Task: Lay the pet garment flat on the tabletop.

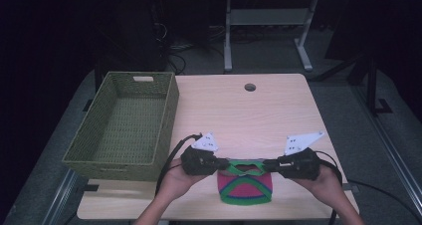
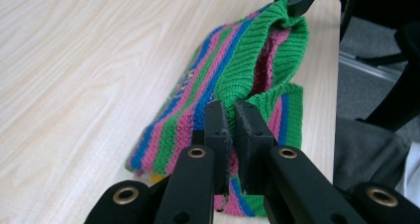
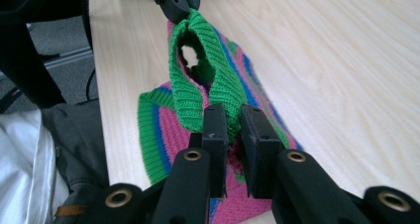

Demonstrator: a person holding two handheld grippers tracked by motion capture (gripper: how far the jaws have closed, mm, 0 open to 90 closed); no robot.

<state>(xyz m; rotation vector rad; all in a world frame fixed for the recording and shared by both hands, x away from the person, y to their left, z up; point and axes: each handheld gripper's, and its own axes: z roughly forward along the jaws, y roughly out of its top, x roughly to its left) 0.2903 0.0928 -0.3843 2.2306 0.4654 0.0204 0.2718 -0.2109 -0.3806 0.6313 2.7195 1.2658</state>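
High view shows the knitted garment (image 1: 246, 184) at the table's (image 1: 239, 110) near edge, stretched crosswise between both hands. Left gripper (image 1: 215, 164) and right gripper (image 1: 271, 164) each pinch an end of its green collar; the basket (image 1: 124, 125) sits at the table's left edge.

The left gripper (image 1: 222, 164) has a black, blocky body, and a light grey three-cornered plate with small dark marks stands on top of it. A black cable leaves its left side and curves toward the near edge. The right gripper (image 1: 266, 164) is made the same way, with its own grey plate and a black cable on its right side. In the gripper views, each jaw is a flat black block on a black link with brass-coloured round rivets. The forearms are bare, without sleeves.
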